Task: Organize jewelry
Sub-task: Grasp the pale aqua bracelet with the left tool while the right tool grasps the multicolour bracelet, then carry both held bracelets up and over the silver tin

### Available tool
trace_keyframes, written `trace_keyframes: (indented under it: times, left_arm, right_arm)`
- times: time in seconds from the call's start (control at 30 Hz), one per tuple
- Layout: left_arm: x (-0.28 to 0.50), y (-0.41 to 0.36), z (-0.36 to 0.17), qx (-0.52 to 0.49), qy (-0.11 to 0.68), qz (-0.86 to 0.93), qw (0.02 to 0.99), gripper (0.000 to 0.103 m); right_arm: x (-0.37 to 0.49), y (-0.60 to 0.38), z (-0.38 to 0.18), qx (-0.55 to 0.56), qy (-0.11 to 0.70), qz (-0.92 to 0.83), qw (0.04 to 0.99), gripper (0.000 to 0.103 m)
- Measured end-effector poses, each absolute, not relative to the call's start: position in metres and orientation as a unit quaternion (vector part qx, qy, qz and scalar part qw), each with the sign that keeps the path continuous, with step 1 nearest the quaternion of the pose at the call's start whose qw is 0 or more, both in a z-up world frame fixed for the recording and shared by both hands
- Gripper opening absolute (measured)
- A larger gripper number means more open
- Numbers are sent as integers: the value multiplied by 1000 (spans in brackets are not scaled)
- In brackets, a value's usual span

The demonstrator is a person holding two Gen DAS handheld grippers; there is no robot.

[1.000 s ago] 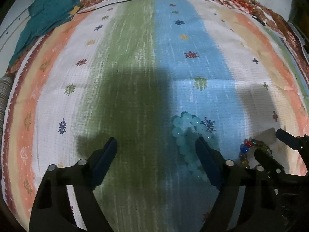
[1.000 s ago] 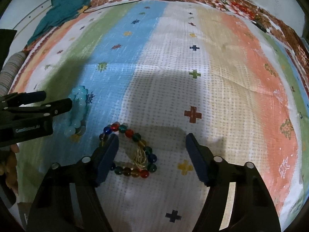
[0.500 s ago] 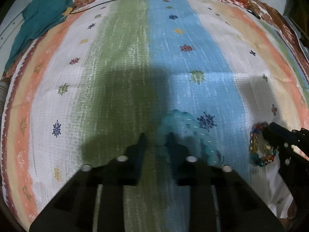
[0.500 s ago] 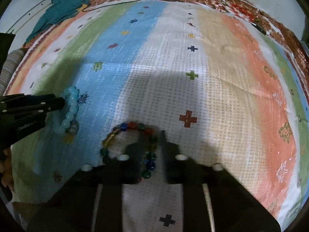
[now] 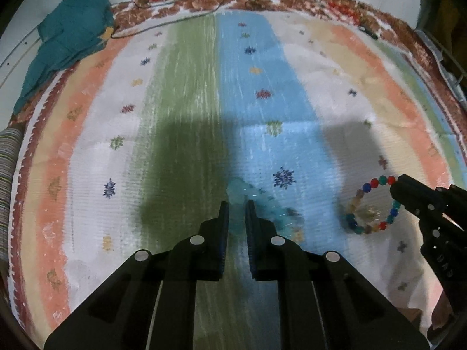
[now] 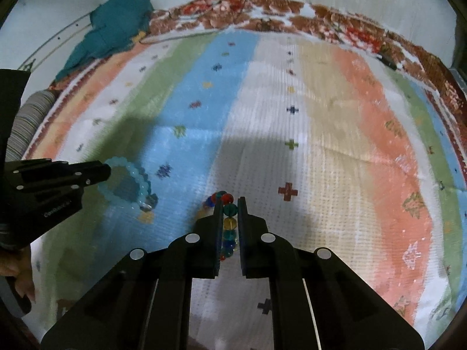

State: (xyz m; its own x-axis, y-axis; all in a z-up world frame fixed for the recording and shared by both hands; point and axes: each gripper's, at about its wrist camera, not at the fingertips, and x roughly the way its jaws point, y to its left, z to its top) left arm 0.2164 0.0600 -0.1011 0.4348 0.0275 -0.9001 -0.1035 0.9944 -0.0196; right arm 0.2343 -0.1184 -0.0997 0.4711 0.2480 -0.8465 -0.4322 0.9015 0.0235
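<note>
Striped bedding [image 5: 181,110] fills both views. Low at centre, the left gripper [image 5: 235,207] is clamped on the pale aqua bracelet [image 5: 262,201]; the right gripper [image 6: 230,204] pinches the multicoloured bead bracelet [image 6: 229,210]. Teal cloth [image 5: 73,32] lies upper left.

Dim indoor light, cool cast. Broad dark shadows across striped bedspread [image 5: 292,67] centre. Fisheye bends edges, black vignette corners. Motion blur softens weave and pale aqua bracelet [image 5: 262,201].

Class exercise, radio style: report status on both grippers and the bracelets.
Left gripper shut on aqua bracelet. Right gripper shut on multicolour bracelet. Striped bedspread ahead, nothing in the way.
</note>
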Motion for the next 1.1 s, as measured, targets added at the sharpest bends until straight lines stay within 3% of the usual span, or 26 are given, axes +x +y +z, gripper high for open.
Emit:
trace_keyframes:
  times: [0.73, 1.1]
  left_arm:
    - [189, 39, -54, -31, 489, 22, 872, 11]
    - [169, 33, -37, -35, 468, 18, 883, 11]
  right_arm:
    - [195, -130, -46, -88, 434, 205, 873, 10]
    - [175, -140, -46, -94, 430, 194, 876, 10]
